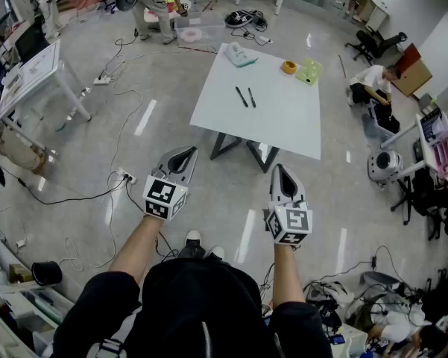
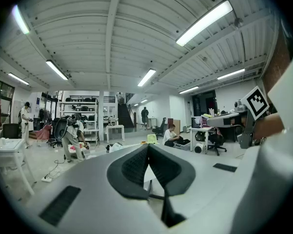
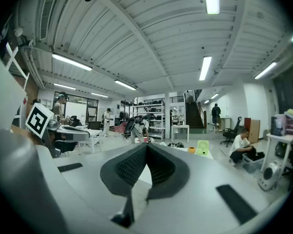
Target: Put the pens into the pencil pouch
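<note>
- Pens (image 1: 242, 97) lie on a white table (image 1: 283, 125), well ahead of the standing person.
- Pencil pouch (image 1: 241, 54), pale and probably soft, sits near the table's far edge.
- Left gripper (image 1: 180, 159) and right gripper (image 1: 283, 179) are both closed on nothing.
- Both pens are dark and lie side by side; likely light, stiff and slick, best pinched mid-barrel.

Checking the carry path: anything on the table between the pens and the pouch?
No. The head view shows only bare table between the pens and the pouch.
</note>
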